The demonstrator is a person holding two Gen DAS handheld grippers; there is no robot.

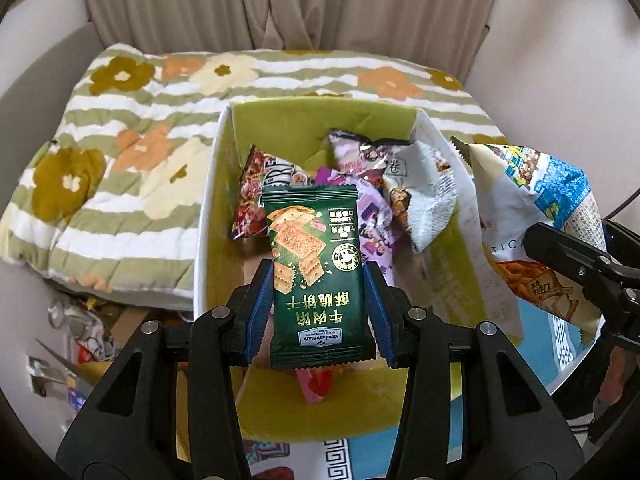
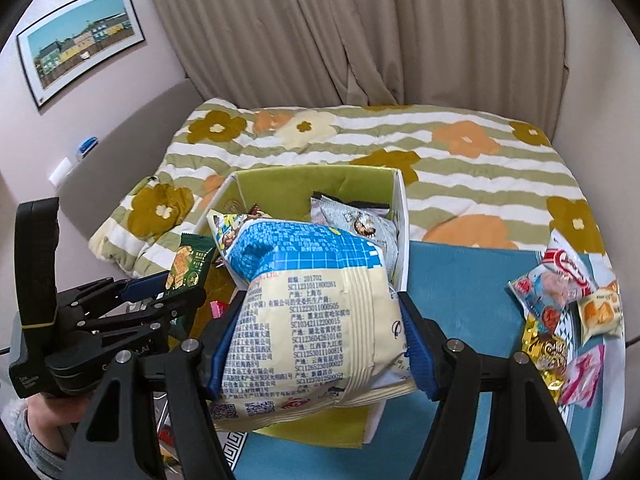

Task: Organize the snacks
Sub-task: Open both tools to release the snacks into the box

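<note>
The left tongs [image 1: 319, 292] pinch a flat, dark green foil cracker packet [image 1: 316, 272] by its long edges, their ribbed blue pads pressed against both sides. The packet has crimped zigzag ends and glossy printing, and it hangs over the open box [image 1: 208, 216], a rectangular carton with white outer walls and a yellow-green lining. Inside the box lie several crinkled packets: a red one [image 1: 250, 204] at the left wall, a purple one [image 1: 374, 220] in the middle, and a grey-white one [image 1: 424, 196] leaning toward the right wall. A small pink wrapper [image 1: 316, 386] lies on the box floor just below the green packet.

The right tongs [image 2: 320, 344] grip a puffy cream bag [image 2: 316, 320] with a blue gridded top and dense small print; the blue pads dent its soft sides. The bag is held above the near right part of the box, its top leaning in over the packets.

The box stands on a smooth blue surface [image 2: 472, 280] with a key-pattern border, against a quilted bedcover [image 2: 460, 176] striped green and white with large flower shapes. At the right edge of the surface, well apart from the box, lies a loose pile of small shiny snacks [image 2: 560, 300]. Pleated beige curtains [image 2: 320, 40] hang behind, and a framed picture [image 2: 80, 40] is on the wall.
</note>
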